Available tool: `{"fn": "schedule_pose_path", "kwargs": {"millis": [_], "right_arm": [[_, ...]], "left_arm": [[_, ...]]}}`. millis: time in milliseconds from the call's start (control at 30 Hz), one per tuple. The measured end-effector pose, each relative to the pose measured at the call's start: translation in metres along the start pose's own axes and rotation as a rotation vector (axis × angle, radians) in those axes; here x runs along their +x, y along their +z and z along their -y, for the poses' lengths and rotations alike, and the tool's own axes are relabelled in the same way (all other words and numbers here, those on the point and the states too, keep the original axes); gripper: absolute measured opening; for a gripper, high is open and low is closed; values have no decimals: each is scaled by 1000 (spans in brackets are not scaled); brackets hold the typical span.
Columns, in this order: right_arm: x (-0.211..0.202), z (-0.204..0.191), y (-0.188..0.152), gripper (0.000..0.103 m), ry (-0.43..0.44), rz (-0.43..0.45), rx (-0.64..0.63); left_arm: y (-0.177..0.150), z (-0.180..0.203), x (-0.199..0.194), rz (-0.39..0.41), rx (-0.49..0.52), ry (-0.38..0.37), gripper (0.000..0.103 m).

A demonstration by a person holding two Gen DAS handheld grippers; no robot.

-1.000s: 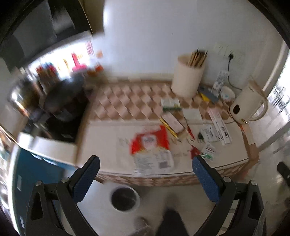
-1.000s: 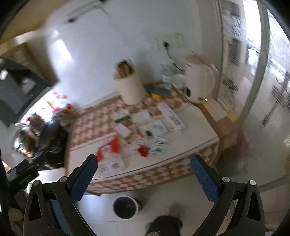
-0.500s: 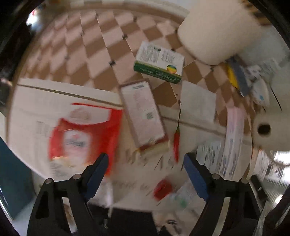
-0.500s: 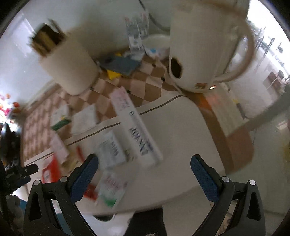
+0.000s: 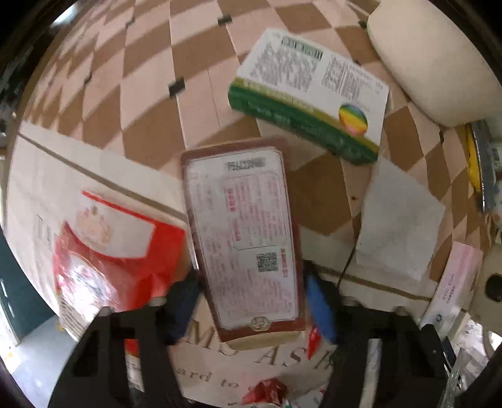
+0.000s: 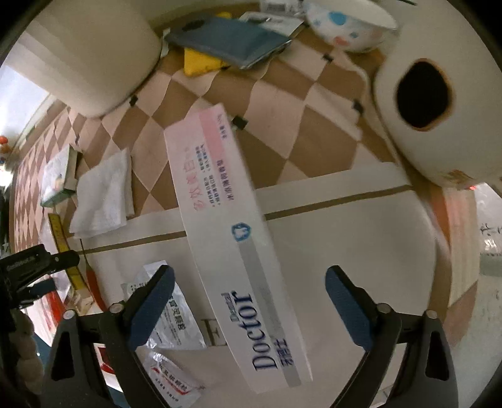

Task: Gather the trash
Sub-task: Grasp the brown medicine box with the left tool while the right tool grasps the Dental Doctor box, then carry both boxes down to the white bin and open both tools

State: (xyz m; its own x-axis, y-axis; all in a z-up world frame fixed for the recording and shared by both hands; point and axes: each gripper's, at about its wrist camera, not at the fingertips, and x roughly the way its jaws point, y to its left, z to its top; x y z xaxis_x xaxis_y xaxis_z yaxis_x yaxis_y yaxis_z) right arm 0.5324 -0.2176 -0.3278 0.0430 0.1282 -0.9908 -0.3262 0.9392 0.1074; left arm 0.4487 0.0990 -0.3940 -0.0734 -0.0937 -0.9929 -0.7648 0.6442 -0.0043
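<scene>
A flat brown-edged box with a white label (image 5: 248,238) lies on the table cloth. My left gripper (image 5: 251,304) points down over its near end. Its jaws are closing, and the blue pads stand close beside the box's long edges without visibly pressing on them. A long white toothpaste box marked "Doctor" (image 6: 238,251) lies slantwise under my right gripper (image 6: 251,304). The right jaws are wide and closing, the box is between them, and there is a gap on each side.
A green and white box (image 5: 307,94), a red and white bag (image 5: 106,251), a white napkin (image 5: 398,219) and red wrappers (image 5: 266,392) lie around. A cream holder (image 6: 91,53), a kettle (image 6: 439,94), a bowl (image 6: 348,25) and sachets (image 6: 175,320) crowd the table. The table edge runs at the right.
Both grippers came down from high above the table to just over it. The left jaws narrowed around the brown-edged box. The right gripper arrived over the toothpaste box.
</scene>
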Motion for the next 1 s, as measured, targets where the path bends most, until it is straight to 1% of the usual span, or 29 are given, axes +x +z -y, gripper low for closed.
{"fn": "schedule_pose_path", "kwargs": {"millis": [67,100,133,233,300,333,433,467,533,567,600,667,733,800,833,867,900,933,967,1000], "right_arm": [[7,-5,1,73,-23,-12,-27],[10,-8,1,57,-33,-17,-38],[14,-9,0,53,-44,-22,-48],[17,-18,-2,53,-63,-7,-72],[16,-22,-5,53,-69,1,-86],[15,-23,-6,53,-75,7,-90],[3,-29,-14,52,-66,31,-86],[-2,-31,-18,52,-61,46,-86],[-14,-34,-23,52,-45,83,-84],[-20,-34,-24,52,-40,95,-81],[-27,-36,-28,52,-34,116,-78],[-42,-41,-35,52,-27,154,-78],[-61,-45,-44,52,-14,194,-82],[-81,-47,-51,52,3,226,-90],[-93,-54,-61,52,14,249,-95],[-101,-51,-58,52,19,260,-99],[-108,-58,-65,52,28,277,-103],[-118,-65,-77,52,41,295,-105],[-119,-68,-74,52,48,304,-107],[-126,-74,-80,52,53,317,-110]], "left_arm": [[-5,1,-7,31,28,43,56],[-13,-1,-13,45,43,69,56],[-17,1,-19,67,63,96,56],[-34,4,-37,138,117,164,56],[-48,4,-58,199,156,204,56],[-51,6,-69,213,167,210,56],[-68,5,-103,288,198,224,56],[-79,1,-118,319,203,221,56],[-92,-3,-142,351,208,209,56],[-105,-8,-159,381,210,200,56],[-109,-13,-167,397,212,194,56],[-132,-23,-193,447,220,177,56],[-152,-28,-209,486,225,158,56],[-176,-49,-234,526,225,131,56],[-176,-37,-237,537,224,123,56],[-193,-46,-248,560,224,113,56],[-205,-51,-252,577,224,108,56],[-212,-69,-256,596,223,102,56],[-225,-84,-265,617,223,94,56],[-228,-90,-263,632,222,88,56]]}}
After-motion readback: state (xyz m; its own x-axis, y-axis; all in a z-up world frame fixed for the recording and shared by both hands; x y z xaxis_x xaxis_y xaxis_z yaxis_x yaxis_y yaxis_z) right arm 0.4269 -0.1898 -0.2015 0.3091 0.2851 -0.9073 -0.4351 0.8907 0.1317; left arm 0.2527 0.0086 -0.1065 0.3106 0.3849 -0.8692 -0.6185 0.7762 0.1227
